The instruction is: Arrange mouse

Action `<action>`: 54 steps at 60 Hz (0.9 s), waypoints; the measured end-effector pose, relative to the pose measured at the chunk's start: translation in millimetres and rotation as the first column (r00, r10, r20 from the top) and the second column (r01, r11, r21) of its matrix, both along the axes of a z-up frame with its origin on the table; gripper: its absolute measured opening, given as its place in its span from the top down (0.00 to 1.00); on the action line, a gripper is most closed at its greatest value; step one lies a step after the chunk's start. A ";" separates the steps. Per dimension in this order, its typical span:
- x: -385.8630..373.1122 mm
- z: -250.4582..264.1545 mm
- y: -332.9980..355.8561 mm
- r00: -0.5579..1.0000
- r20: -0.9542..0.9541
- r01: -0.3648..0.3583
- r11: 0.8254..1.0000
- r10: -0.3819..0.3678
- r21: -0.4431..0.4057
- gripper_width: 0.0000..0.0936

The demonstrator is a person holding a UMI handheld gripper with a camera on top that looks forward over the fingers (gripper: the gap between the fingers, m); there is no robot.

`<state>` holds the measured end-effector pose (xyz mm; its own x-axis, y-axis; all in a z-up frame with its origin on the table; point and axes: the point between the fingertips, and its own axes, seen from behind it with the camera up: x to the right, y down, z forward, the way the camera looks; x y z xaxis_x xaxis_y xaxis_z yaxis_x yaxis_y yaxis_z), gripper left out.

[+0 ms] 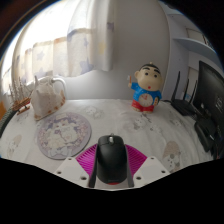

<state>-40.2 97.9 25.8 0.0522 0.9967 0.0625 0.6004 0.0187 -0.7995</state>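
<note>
One black mouse [110, 159] sits right between the fingers [152, 170], smooth and domed, matte plastic with a rounded back and a narrower nose pointing away. The magenta pads line the inner faces on either side of it, ribbed in fine ridges, and they look to be right against its flanks; the fingers are closed in on the mouse, holding it just above the bench [150, 128].

The bench wears a pale cloth with a faint scattered print, soft and slightly wrinkled. Just ahead of the fingers and off to one side lies one round coaster [63, 132], flat, a lilac-grey disc with a busy pattern of small shapes and a paler rim. Any lettering on it is too small to read.

Beyond the coaster stands one pale pouch [46, 93], fabric or paper, upright, gathered at the top with something like a tied handle.

Across from it, well apart, there is one cartoon boy figure [147, 88], glossy moulded plastic, upright: black hair, skin-tone face, blue body with a white belly patch and a touch of red below. No readable label on it.

Farther out on that same side a dark monitor [209, 96] rises, hard-edged and flat, seen partly, with a dark slab at its foot.

Behind everything hangs a light curtain [80, 45], folded in soft vertical pleats, daylight glowing through it
</note>
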 end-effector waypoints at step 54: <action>-57.2 31.6 -185.0 0.989 0.075 -0.122 0.989 0.128 -0.078 0.09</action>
<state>-97.5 -87.2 57.4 -0.0753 0.9971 -0.0121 0.6584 0.0406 -0.7515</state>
